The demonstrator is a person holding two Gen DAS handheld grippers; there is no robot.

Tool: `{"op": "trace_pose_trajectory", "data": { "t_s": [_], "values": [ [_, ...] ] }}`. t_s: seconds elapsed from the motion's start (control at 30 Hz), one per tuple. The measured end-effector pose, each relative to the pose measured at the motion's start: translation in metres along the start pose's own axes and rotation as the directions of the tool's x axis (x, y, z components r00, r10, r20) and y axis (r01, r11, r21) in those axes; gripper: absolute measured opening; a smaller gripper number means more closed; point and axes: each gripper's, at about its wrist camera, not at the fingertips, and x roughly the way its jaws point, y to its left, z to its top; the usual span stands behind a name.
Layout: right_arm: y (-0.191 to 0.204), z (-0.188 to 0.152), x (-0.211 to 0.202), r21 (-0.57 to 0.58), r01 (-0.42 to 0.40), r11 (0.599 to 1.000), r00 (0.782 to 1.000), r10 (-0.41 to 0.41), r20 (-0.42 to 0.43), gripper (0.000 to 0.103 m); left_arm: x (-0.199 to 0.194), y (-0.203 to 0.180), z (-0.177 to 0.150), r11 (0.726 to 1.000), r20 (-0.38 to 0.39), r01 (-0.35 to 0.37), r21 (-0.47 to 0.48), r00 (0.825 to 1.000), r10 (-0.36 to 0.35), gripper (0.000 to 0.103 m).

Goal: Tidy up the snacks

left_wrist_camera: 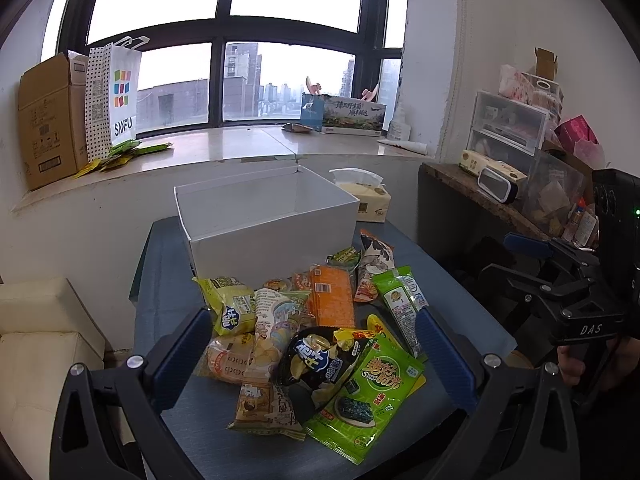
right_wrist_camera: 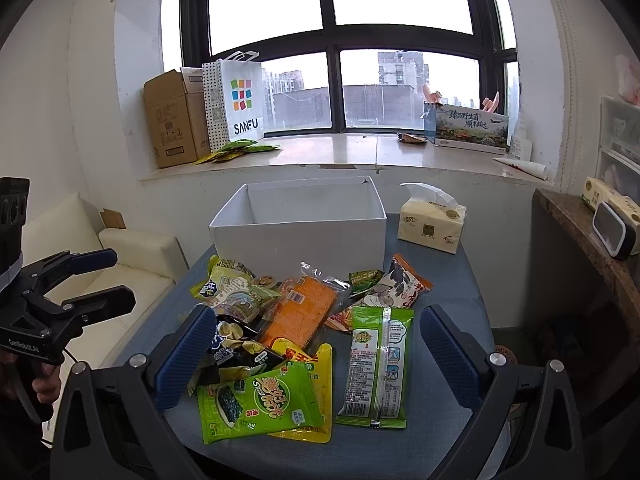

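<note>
- Both tools are held above the near edge of the counter (right_wrist_camera: 452, 280), facing the white box (right_wrist_camera: 300, 220). The left tool (left_wrist_camera: 312, 344) has its blue pads spread wide, nothing between them. The right tool (right_wrist_camera: 316, 344) is likewise spread wide and holds nothing.
- Each tool shows in the other's view: the left tool (right_wrist_camera: 96, 276) hangs off the counter's left side, the right tool (left_wrist_camera: 532, 252) off its right side, both with fingers apart.
- The white box stands open-topped at the far end of the counter; its inside looks bare as far as can be seen.
- The snack pile lies on the counter just in front of the white box, some packets overlapping.
- Green seaweed packet (right_wrist_camera: 260, 404) lies nearest the tools, farthest from the box, face up, long axis running roughly across the counter, tilted slightly. It rests on a yellow packet (right_wrist_camera: 320, 384).
- Green long packet (right_wrist_camera: 378, 364) lies back side up to the right of the seaweed packet, long axis pointing towards the box.
- Orange packet (right_wrist_camera: 300, 312) lies mid-pile, long axis slanting towards the box's right corner.
- Black chip bag (left_wrist_camera: 316, 360) sits crumpled left of the seaweed packet.
- Yellow-green chip bag (left_wrist_camera: 228, 304) lies close to the box's front left corner.
- A tissue pack (right_wrist_camera: 432, 228) stands beside the box's right wall.
</note>
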Motion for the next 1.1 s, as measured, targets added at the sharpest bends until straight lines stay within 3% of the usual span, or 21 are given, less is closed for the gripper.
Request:
{"op": "trace_pose_trajectory", "data": {
  "t_s": [1.1],
  "values": [
    [0.0038, -0.0013, 0.0025, -0.011, -0.002, 1.000, 1.000, 0.002, -0.003, 0.103, -0.0022, -0.0020, 0.0010, 1.000, 0.000, -0.008, 0.017, 1.000, 0.008, 0.103]
  ]
}}
